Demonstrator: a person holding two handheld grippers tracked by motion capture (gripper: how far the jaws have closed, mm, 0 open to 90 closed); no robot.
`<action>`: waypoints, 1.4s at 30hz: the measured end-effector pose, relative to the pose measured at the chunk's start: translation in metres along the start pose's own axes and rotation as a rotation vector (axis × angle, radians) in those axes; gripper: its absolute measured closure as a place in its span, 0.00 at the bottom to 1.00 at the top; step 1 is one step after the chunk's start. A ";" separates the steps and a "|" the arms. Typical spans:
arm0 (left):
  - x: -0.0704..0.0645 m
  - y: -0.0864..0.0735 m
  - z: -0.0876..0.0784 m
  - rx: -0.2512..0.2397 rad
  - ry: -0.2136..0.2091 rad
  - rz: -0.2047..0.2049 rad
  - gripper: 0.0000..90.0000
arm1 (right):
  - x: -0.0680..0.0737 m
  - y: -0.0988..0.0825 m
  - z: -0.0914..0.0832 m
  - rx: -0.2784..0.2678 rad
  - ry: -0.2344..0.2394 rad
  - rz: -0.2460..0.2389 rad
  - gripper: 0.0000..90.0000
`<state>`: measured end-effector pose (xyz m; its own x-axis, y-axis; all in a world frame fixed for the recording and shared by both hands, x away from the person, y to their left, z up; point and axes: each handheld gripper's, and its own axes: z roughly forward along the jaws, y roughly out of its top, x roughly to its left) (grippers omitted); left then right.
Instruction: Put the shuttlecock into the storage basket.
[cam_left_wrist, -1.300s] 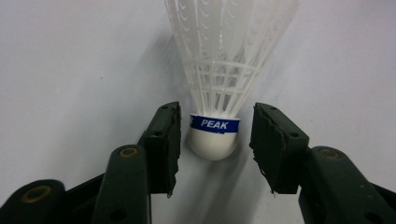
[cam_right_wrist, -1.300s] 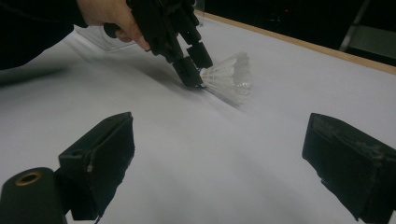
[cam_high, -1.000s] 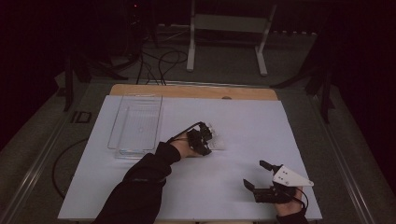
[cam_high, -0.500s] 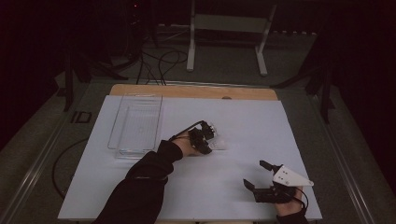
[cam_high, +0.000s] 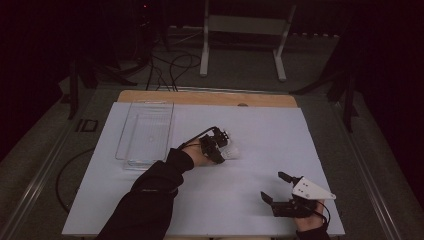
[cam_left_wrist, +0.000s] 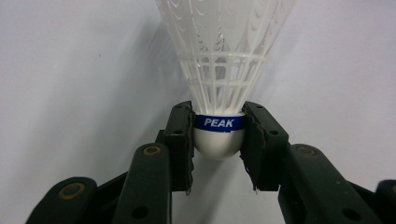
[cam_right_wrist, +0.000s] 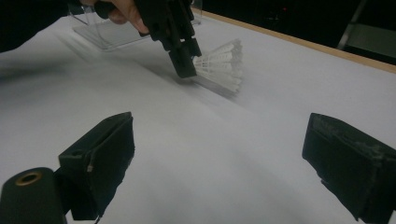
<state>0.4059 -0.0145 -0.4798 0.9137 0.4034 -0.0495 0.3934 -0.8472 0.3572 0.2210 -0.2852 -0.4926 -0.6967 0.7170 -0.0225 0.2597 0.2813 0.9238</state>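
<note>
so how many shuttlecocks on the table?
1. The shuttlecock lies on the white table near its middle, its cork clamped in the left gripper. None visible in the clear tray.

A rectangular table under a white matte sheet (cam_high: 270, 135) occupies the centre, with a light-brown wooden edge strip (cam_high: 200, 98) exposed along its 12 o'clock side. Grey carpeted floor (cam_high: 240, 82) surrounds it, carrying loose black cables (cam_high: 165, 65) at 11 o'clock and a pale grey metal stand with two splayed legs (cam_high: 242, 30) at 12 o'clock. The room beyond lies in darkness, the light falling mainly on the tabletop; a small red indicator light (cam_high: 145, 6) glows at 11 o'clock.
</note>
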 end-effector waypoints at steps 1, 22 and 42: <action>0.000 0.000 -0.002 0.001 -0.004 -0.010 0.73 | 0.000 0.000 0.000 -0.001 0.000 0.001 0.10; 0.003 -0.012 -0.040 0.082 -0.048 -0.084 0.73 | 0.001 0.000 0.000 0.004 -0.010 -0.001 0.10; -0.002 -0.021 -0.075 0.079 -0.070 -0.064 0.73 | 0.001 0.000 0.000 0.004 -0.007 0.000 0.10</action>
<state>0.3880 0.0286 -0.4171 0.8904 0.4345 -0.1353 0.4551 -0.8462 0.2772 0.2206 -0.2841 -0.4926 -0.6923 0.7212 -0.0249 0.2625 0.2838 0.9223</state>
